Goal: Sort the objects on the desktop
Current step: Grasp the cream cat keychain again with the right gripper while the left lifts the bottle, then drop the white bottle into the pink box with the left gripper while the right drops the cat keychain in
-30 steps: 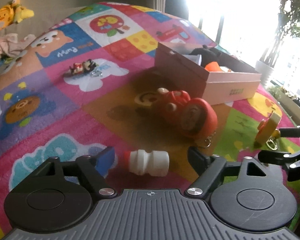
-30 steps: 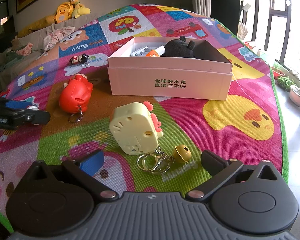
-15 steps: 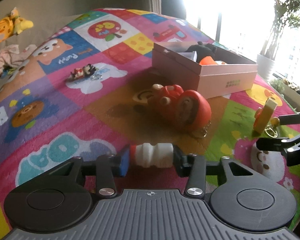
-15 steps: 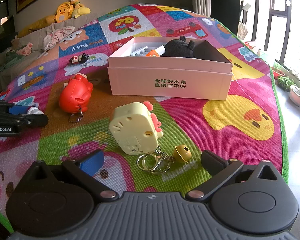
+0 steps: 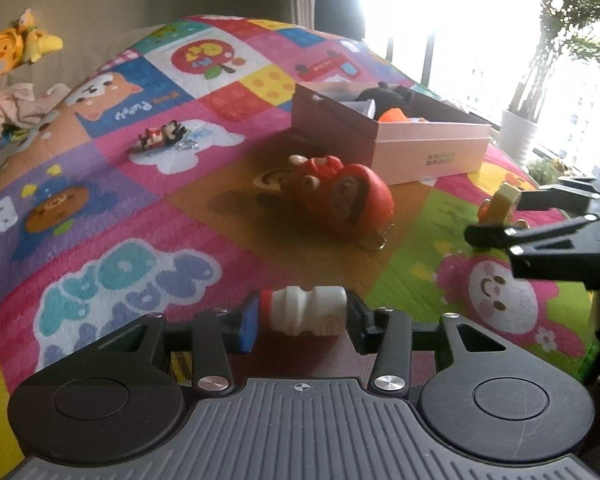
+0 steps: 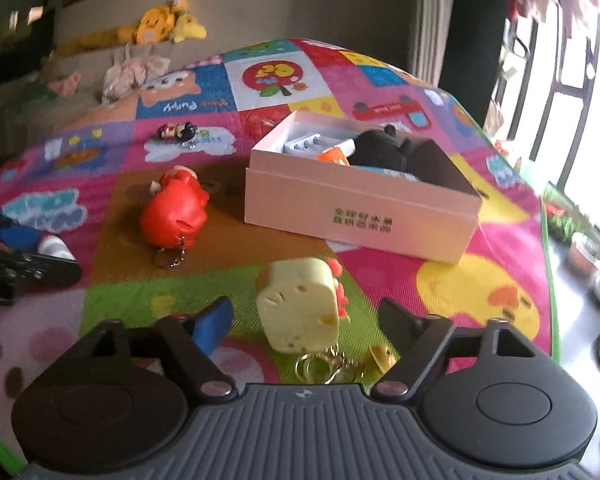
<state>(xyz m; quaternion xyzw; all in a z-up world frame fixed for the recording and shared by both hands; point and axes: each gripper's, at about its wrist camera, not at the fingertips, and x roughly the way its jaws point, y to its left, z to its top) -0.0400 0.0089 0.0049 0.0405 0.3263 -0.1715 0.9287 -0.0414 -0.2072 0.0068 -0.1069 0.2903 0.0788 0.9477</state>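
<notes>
My left gripper (image 5: 302, 316) is shut on a small white bottle with a red cap (image 5: 304, 312), gripped end to end just above the play mat. From the right wrist view it shows at the left edge (image 6: 40, 264). The jaws of my right gripper (image 6: 306, 314) are closing around a pale yellow toy (image 6: 300, 312) with a keyring (image 6: 324, 364); a gap remains on each side, so the pads are clear of it. The left wrist view shows that gripper (image 5: 496, 216) low over the mat. The pink box (image 6: 356, 216) stands open behind, holding a black plush (image 6: 380, 146) and other items.
A red toy with a keychain (image 6: 174, 216) lies between the two grippers, left of the box. A small figure keychain (image 6: 178, 131) lies farther back. Soft toys (image 6: 168, 26) sit on the sofa behind. The mat's green edge (image 6: 548, 280) and potted plants (image 6: 580, 236) are at the right.
My left gripper closed on the white bottle and carried it a little across the mat. My right gripper's fingers came inward around the yellow toy, and its view rolled.
</notes>
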